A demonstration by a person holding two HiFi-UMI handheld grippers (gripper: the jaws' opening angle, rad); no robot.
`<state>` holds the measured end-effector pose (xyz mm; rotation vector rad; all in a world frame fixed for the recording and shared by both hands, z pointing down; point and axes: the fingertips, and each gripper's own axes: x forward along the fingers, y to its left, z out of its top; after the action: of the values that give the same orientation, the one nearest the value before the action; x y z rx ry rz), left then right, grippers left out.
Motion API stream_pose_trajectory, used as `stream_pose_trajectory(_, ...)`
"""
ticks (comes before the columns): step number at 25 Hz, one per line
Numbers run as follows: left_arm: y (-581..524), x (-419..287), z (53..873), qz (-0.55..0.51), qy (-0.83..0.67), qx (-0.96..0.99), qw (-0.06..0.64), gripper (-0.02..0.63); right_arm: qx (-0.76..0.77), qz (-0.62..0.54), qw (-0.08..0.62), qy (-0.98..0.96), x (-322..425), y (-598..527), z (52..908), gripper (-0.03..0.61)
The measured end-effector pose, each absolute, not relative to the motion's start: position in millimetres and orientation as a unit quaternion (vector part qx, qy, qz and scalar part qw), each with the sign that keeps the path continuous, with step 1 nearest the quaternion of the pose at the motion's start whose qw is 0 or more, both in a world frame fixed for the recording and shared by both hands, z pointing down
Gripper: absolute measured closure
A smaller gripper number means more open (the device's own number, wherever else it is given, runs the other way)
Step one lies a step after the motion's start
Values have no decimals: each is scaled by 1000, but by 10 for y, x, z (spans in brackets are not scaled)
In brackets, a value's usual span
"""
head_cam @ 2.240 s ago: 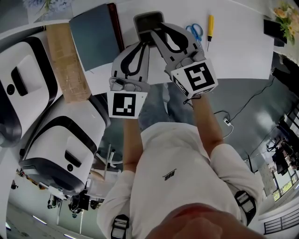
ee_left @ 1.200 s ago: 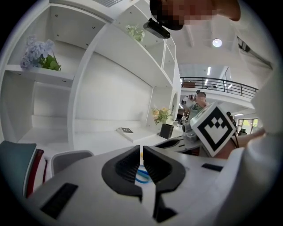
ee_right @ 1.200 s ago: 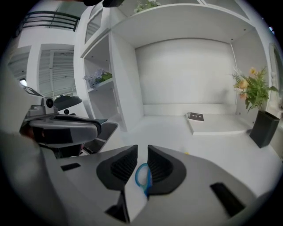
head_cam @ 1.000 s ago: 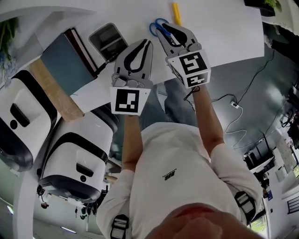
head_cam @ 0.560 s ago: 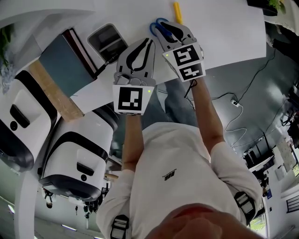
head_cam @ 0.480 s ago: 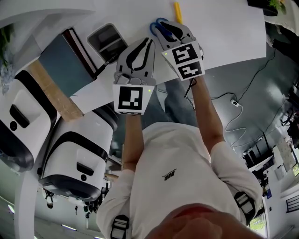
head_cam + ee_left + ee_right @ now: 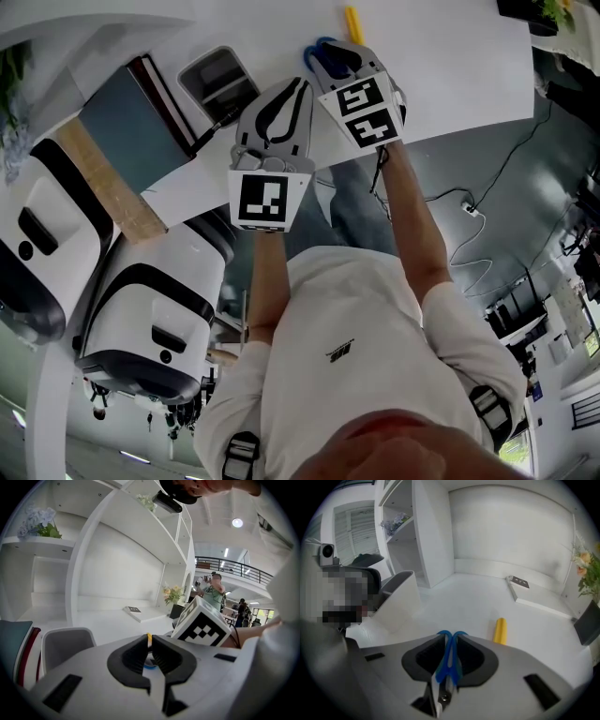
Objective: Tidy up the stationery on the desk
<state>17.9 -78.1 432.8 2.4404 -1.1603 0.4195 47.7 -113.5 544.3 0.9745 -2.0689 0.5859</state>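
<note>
My right claw [image 7: 449, 638] sits astride the scissors [image 7: 448, 660]. Its jaws have just been widening, yet the blue handles fill the slot and both pads lie against them, as far as I can see. The scissors lie on the white desk [image 7: 450, 66], handles away from me.

In the head view my own claw covers nearly all of them, and only a blue loop peeps past its tip. In the right gripper view the blades are mostly hidden under the claw's body, with just the pivot screw showing. My left claw [image 7: 150, 644] is beside the right, jaws all but together and holding nothing. Slivers of blue and yellow show through its slit.

The yellow tool [image 7: 500, 631] lies just beyond the scissors. The head view cuts it off at the top edge, and I cannot tell what it is.

White shelving [image 7: 117, 550] backs the desk. Below the desk's edge is a grey floor [image 7: 487, 150] with a cable [image 7: 469, 208].

A grey holder [image 7: 217, 77] stands left of my claws, with a teal notebook [image 7: 127, 117] beside it. A thin book [image 7: 519, 582] and flowers [image 7: 585, 571] sit farther back. In the left gripper view my right claw's marker cube blocks the desk's right part.
</note>
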Motion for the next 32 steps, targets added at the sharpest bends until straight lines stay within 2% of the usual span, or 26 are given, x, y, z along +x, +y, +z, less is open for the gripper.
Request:
stream_pose_trajectory(10, -731, 142, 4249, 145, -422, 873, 199, 614, 374, 232, 383, -813, 462, -1116, 5332, 523)
stream_pose_trajectory(32, -614, -362, 3891, 132, -483, 847, 178, 614, 372, 155, 238, -884, 13, -1005, 4013, 523)
